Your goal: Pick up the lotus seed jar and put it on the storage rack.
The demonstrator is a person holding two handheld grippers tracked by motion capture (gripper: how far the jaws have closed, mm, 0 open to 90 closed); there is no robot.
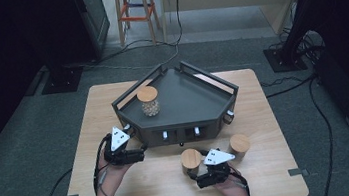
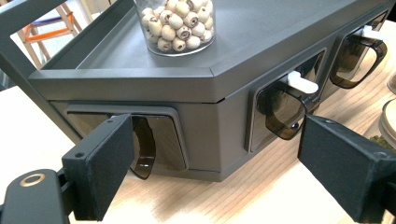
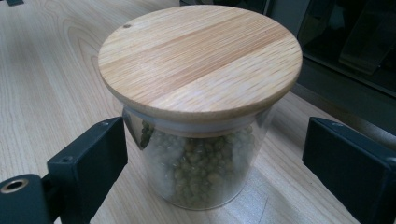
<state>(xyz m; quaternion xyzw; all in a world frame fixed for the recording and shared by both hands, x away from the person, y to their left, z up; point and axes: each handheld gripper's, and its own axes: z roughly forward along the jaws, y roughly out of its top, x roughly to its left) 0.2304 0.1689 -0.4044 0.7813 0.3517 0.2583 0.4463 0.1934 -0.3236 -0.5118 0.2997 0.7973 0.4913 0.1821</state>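
A glass jar of green beans (image 3: 201, 154) with a round wooden lid stands on the wooden table (image 1: 138, 188), between the jaws of my right gripper (image 3: 219, 140); the pads are spread wide and touch nothing. From above, that jar (image 1: 190, 159) sits just ahead of the right gripper (image 1: 199, 173). My left gripper (image 1: 136, 150) is open at the front left corner of a dark grey angled stand (image 1: 188, 106). Its jaws (image 2: 217, 140) face the stand's (image 2: 140, 79) corner and hold nothing. On the stand's top is a jar of beige beads (image 2: 180, 25).
A second wooden-lidded jar (image 1: 239, 144) stands on the table to the right of the green bean jar. The stand's front holds smoky plastic bins with white handles (image 2: 301, 84). Rails ring the stand's top. An orange ladder (image 1: 136, 7) and cables lie on the floor beyond.
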